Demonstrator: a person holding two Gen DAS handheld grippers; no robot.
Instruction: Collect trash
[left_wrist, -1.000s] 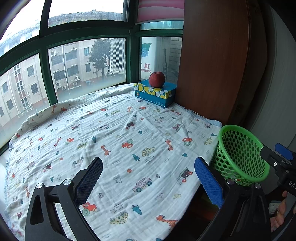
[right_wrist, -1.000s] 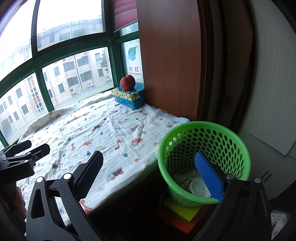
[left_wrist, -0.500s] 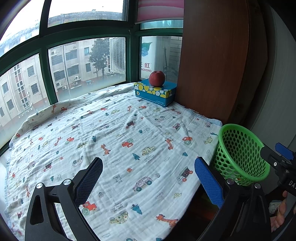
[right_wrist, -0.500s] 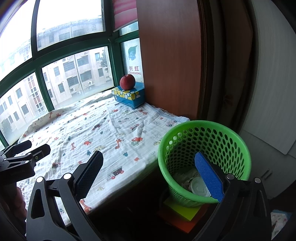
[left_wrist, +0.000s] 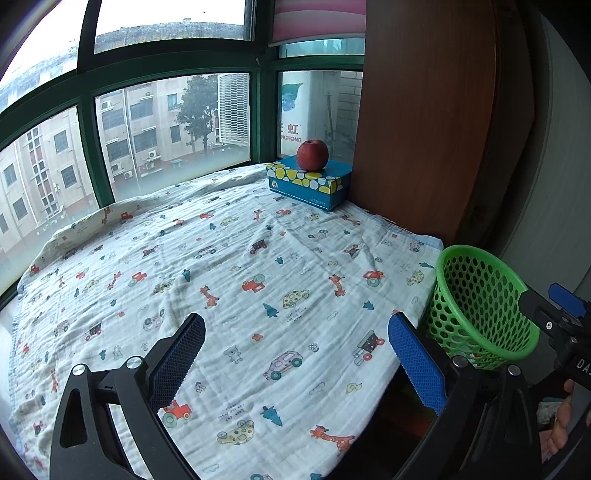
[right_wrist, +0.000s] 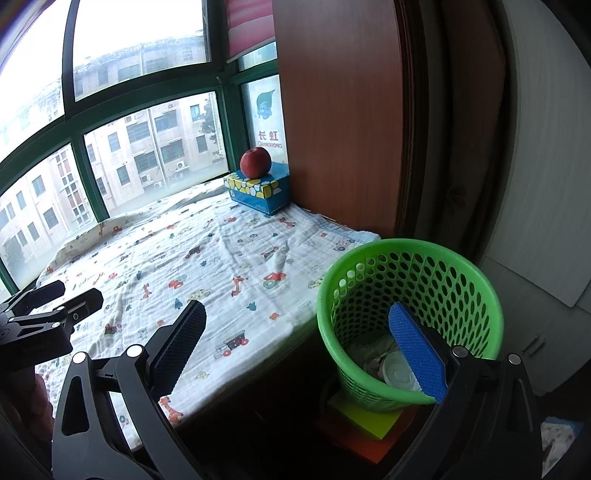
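Behind the right-hand jaw: basket (right_wrist: 410, 295) bottom half-covered, trash (right_wrist: 388, 363) too jumbled to tell apart. Below the jaws: pads (right_wrist: 364, 417) under the basket partly hidden in shadow. Right of the jaws: basket (left_wrist: 480, 306) contents hidden, hand (left_wrist: 559, 424) cut off.

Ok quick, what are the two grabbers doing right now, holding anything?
Left gripper: jaws open, holding nothing, over the blanket.
Right gripper: jaws open, holding nothing, by the green basket.

Ahead of the tongs, a soft crinkled printed cloth (left_wrist: 258, 280) looks matt. Right of them, the perforated green plastic basket (right_wrist: 454, 284) shines faintly. Beyond, a smooth wood-grain panel (left_wrist: 424, 110) and glossy cardboard box (left_wrist: 314, 184).
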